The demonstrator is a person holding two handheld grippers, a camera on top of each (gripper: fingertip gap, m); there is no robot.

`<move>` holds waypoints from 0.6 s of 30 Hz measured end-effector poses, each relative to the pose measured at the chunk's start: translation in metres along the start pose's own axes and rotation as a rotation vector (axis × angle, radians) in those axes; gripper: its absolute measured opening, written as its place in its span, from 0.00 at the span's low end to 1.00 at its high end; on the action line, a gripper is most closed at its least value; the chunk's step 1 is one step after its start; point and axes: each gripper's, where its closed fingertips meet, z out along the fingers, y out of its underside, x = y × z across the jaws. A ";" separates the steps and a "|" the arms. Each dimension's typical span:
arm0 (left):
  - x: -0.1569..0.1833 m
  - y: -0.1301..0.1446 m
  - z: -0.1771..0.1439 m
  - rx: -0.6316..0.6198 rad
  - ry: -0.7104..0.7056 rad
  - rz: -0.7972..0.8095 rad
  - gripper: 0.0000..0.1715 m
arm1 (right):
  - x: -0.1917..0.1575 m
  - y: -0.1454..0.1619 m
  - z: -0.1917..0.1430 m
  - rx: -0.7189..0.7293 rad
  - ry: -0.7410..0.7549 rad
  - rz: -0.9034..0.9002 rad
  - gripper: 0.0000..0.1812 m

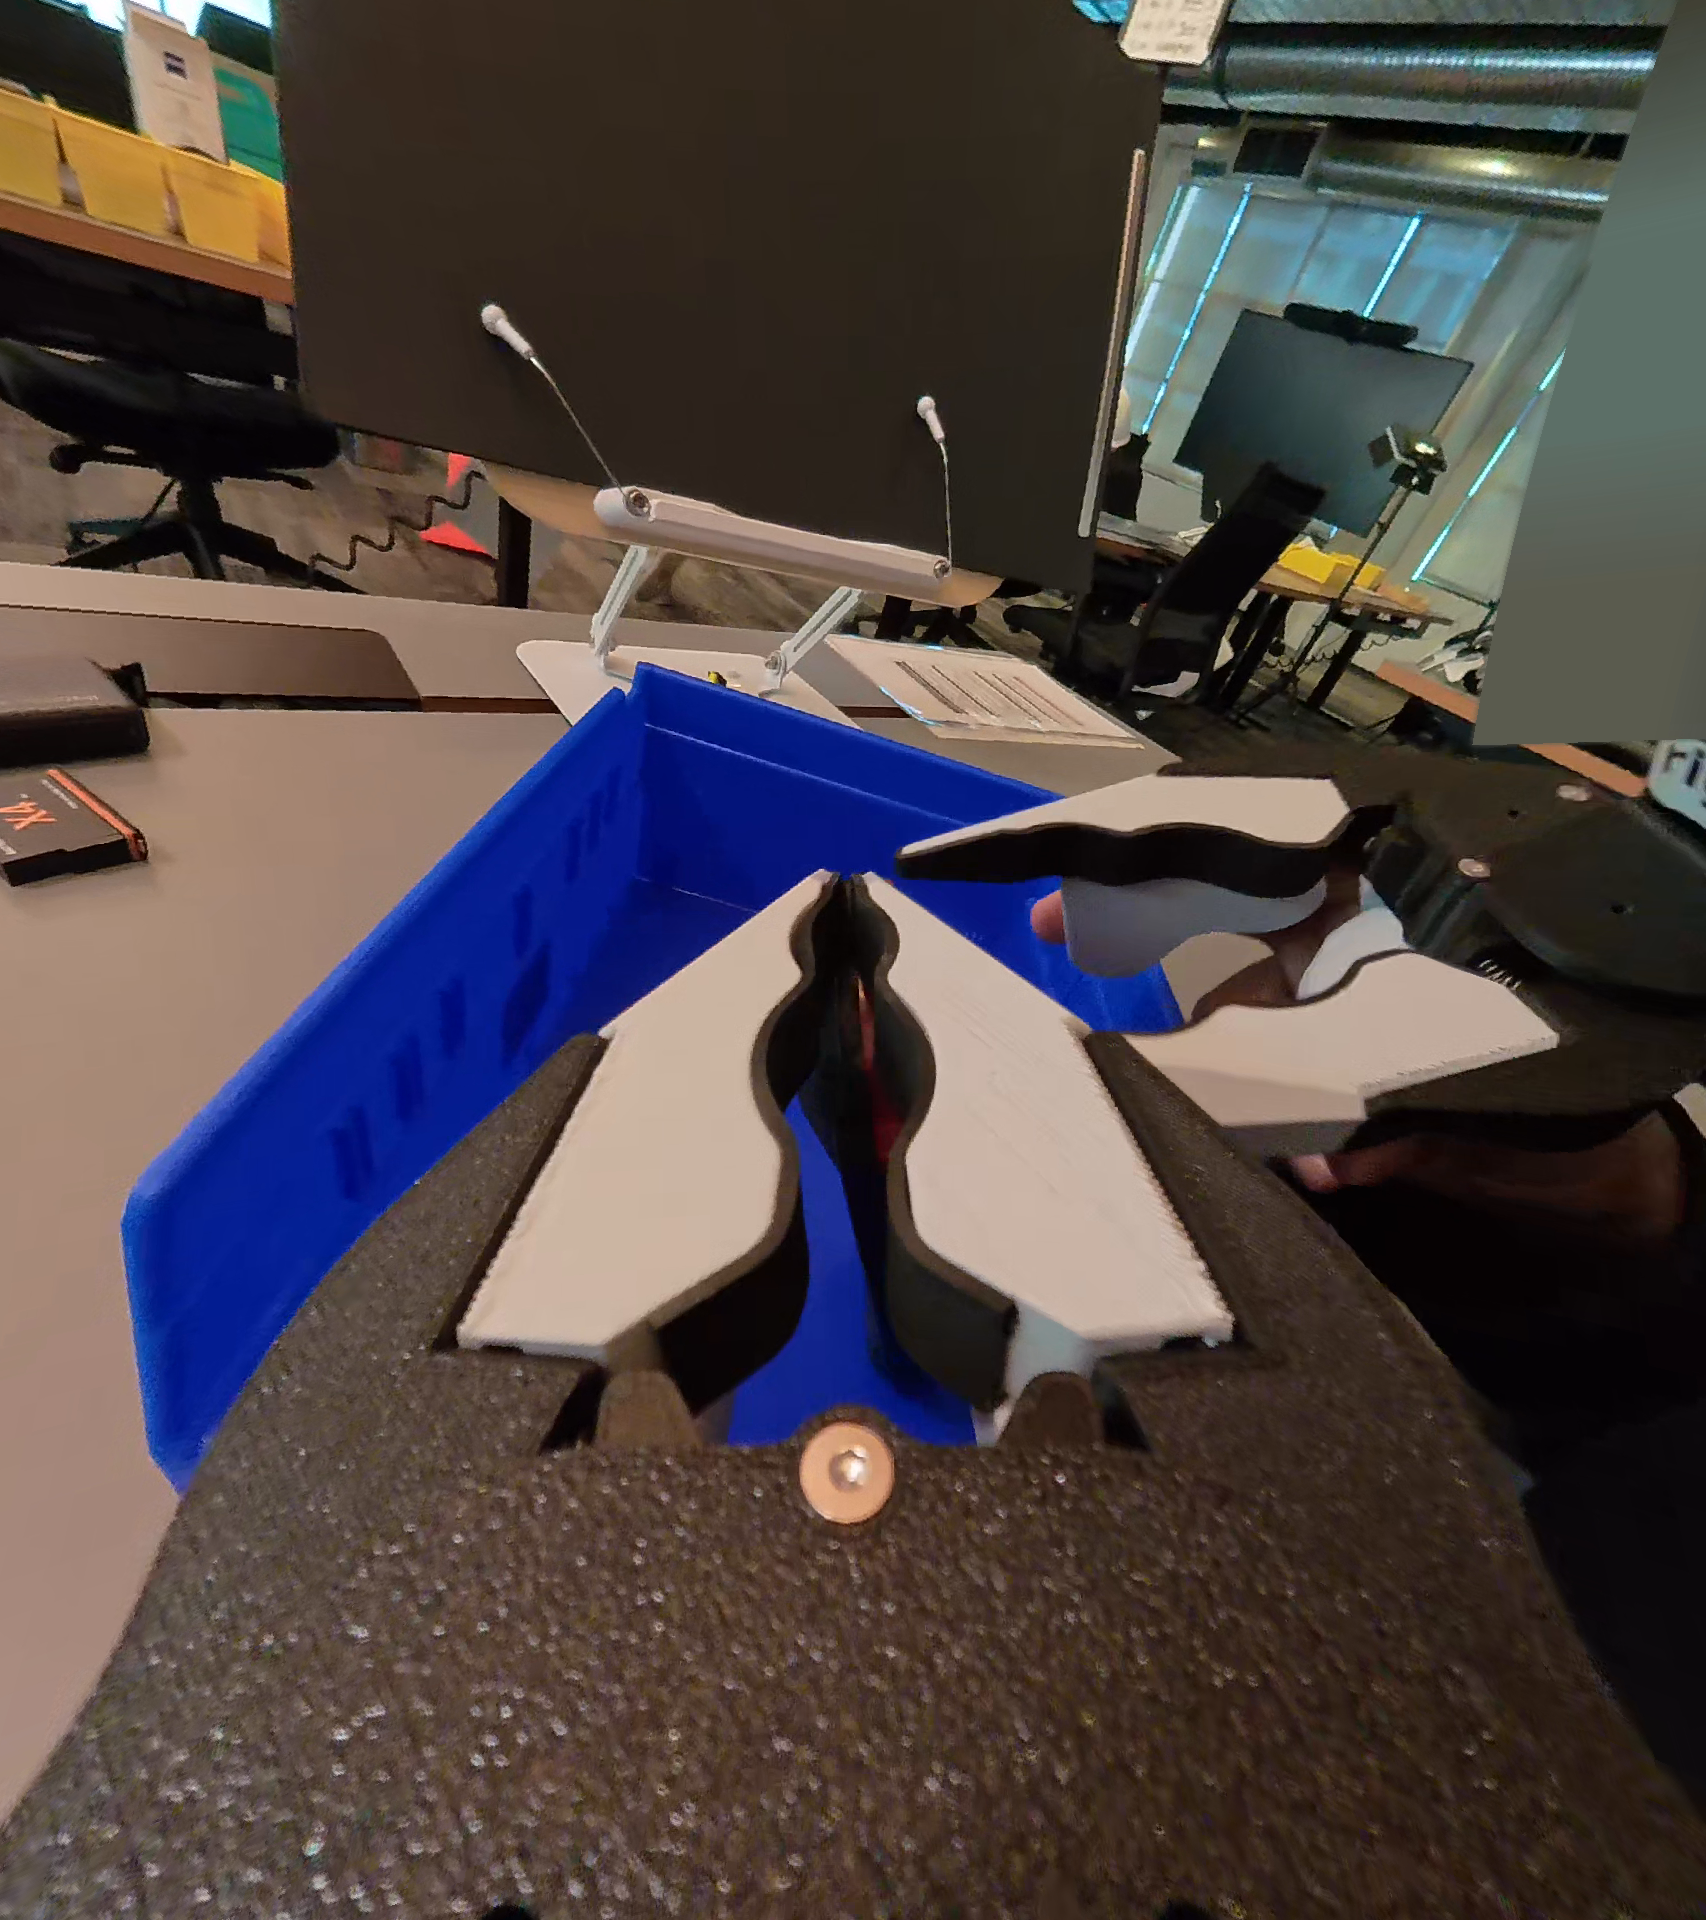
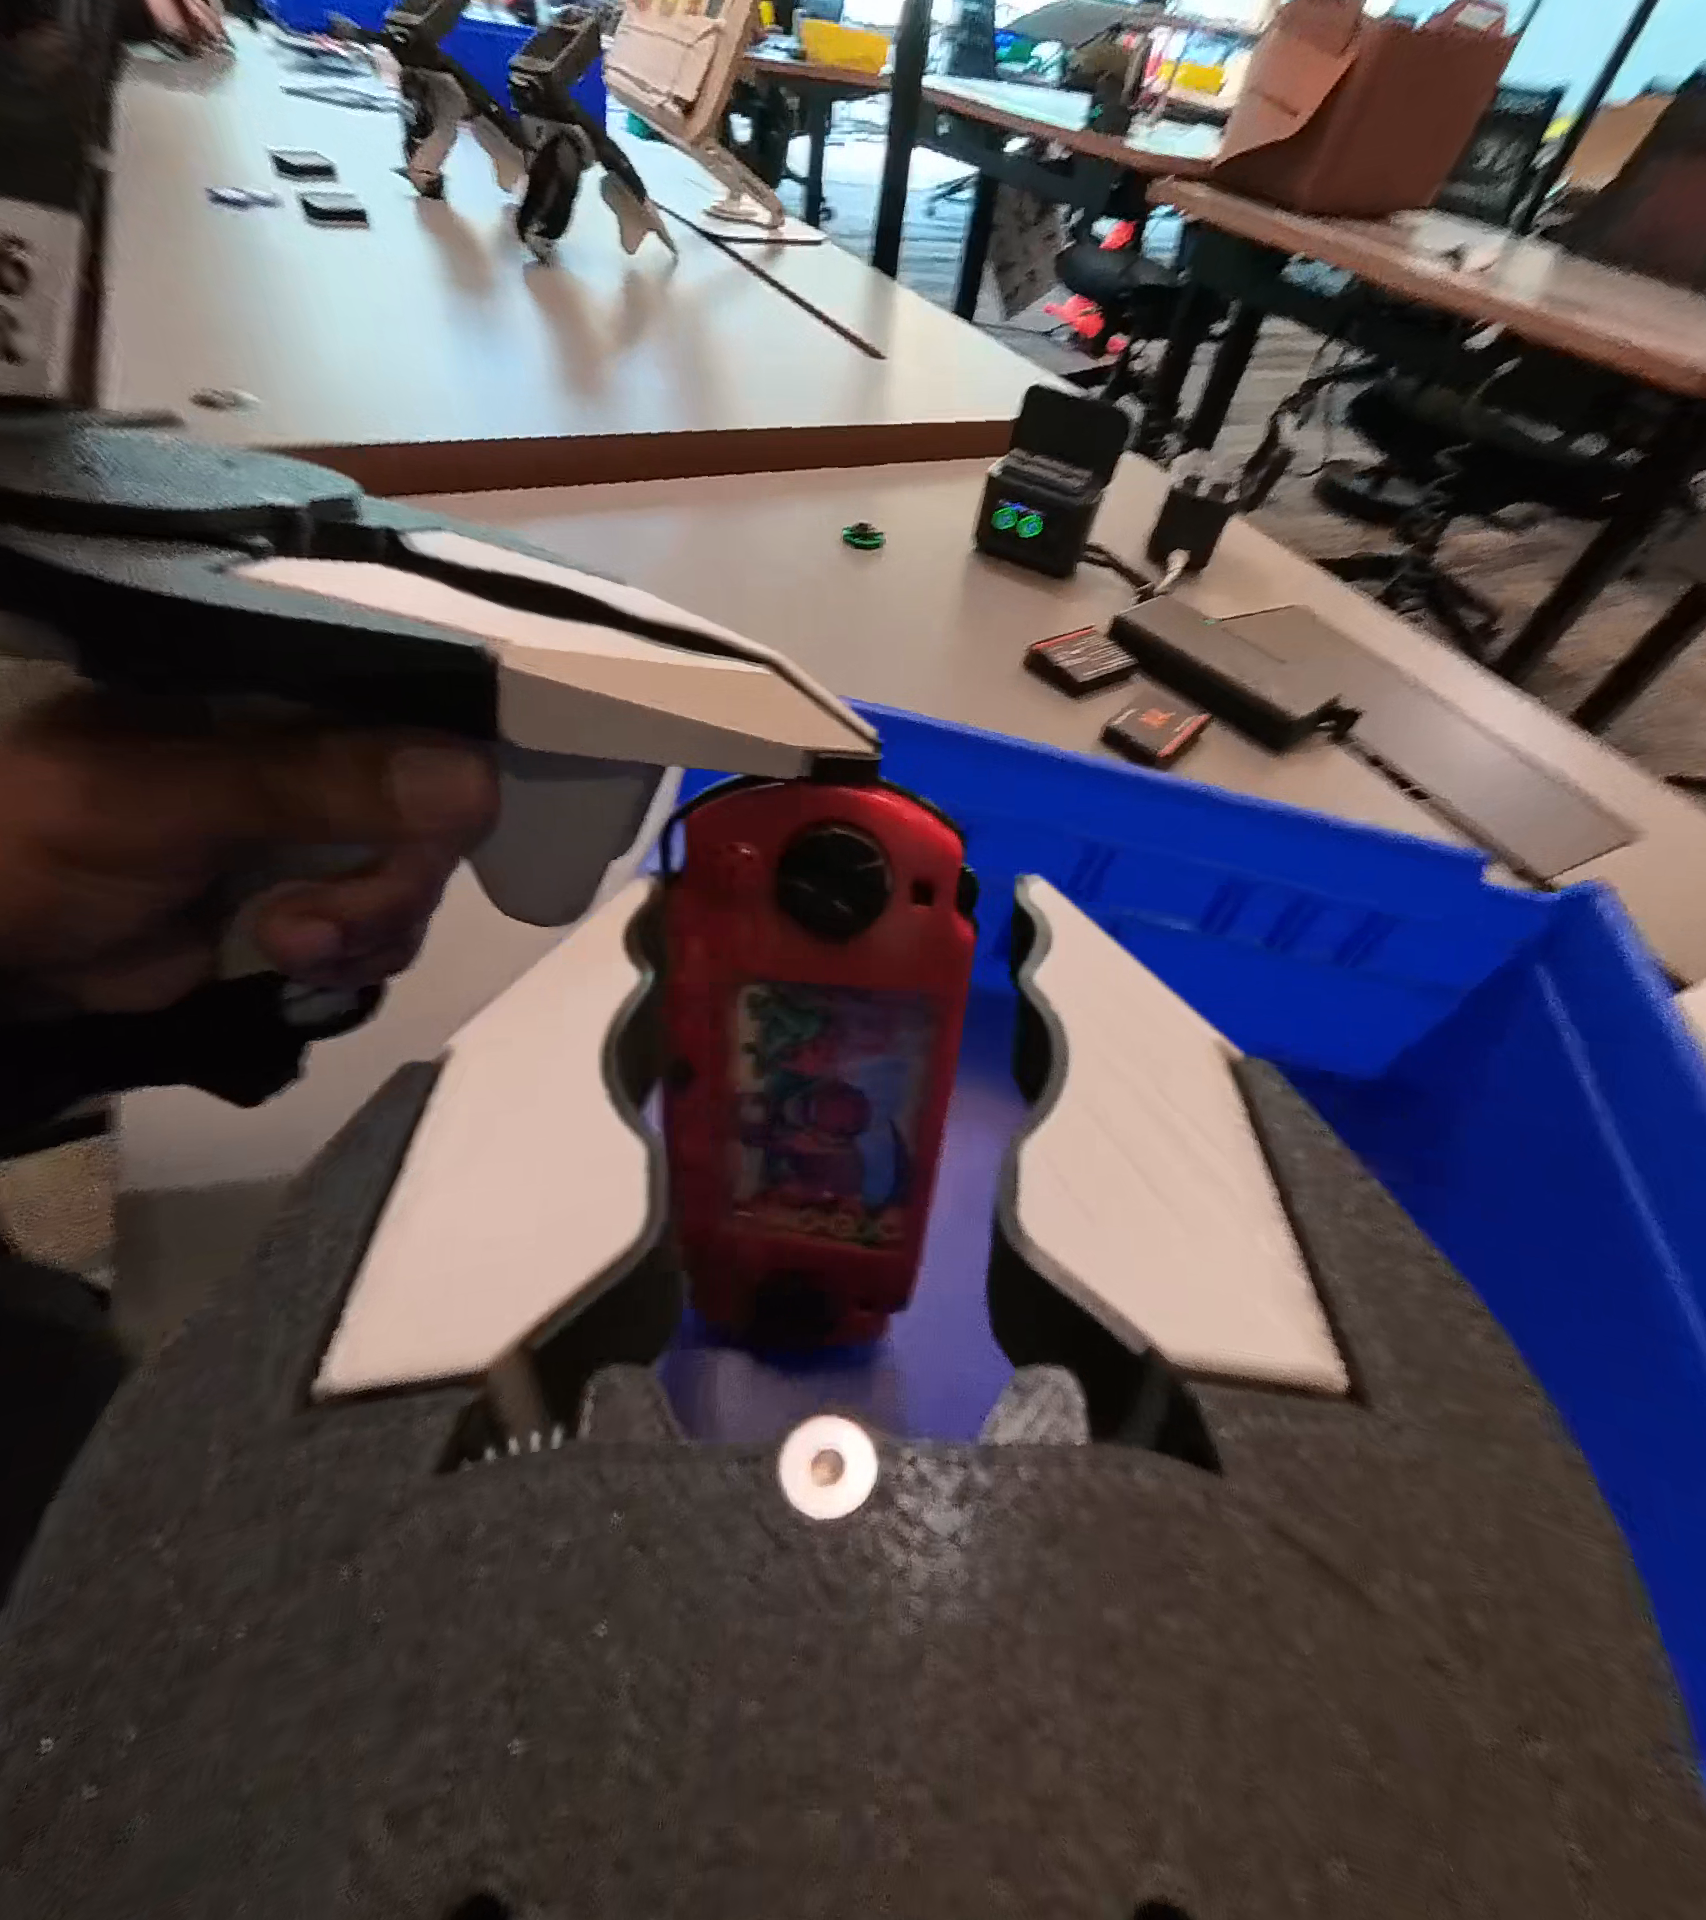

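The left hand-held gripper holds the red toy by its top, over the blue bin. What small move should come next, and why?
Probably close the right hand-held gripper on the red toy. Its fingers stand open on either side of the toy without touching, while the left hand-held gripper pinches only the top end above the blue bin. A second grip would likely steady it.

The room is bright, with daylight from big windows [image 1: 1348, 249] far off on the right. The left wrist view is sharp. The right wrist view is smeared and fuzzy, most at its edges. Straight lines bend near the borders of both views. Soft shadows lie on the grey worktop [image 2: 537, 343], and no harsh glare shows.
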 end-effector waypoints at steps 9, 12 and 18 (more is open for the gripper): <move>0.002 0.004 -0.005 0.004 0.012 -0.015 0.01 | -0.018 0.003 0.007 -0.070 -0.119 0.169 0.45; 0.003 0.004 -0.008 0.006 0.056 -0.057 0.00 | -0.019 0.006 0.007 -0.082 -0.126 0.110 0.44; 0.005 0.009 -0.017 -0.021 0.287 -0.371 0.00 | -0.017 0.028 0.009 -0.190 -0.056 -0.066 0.41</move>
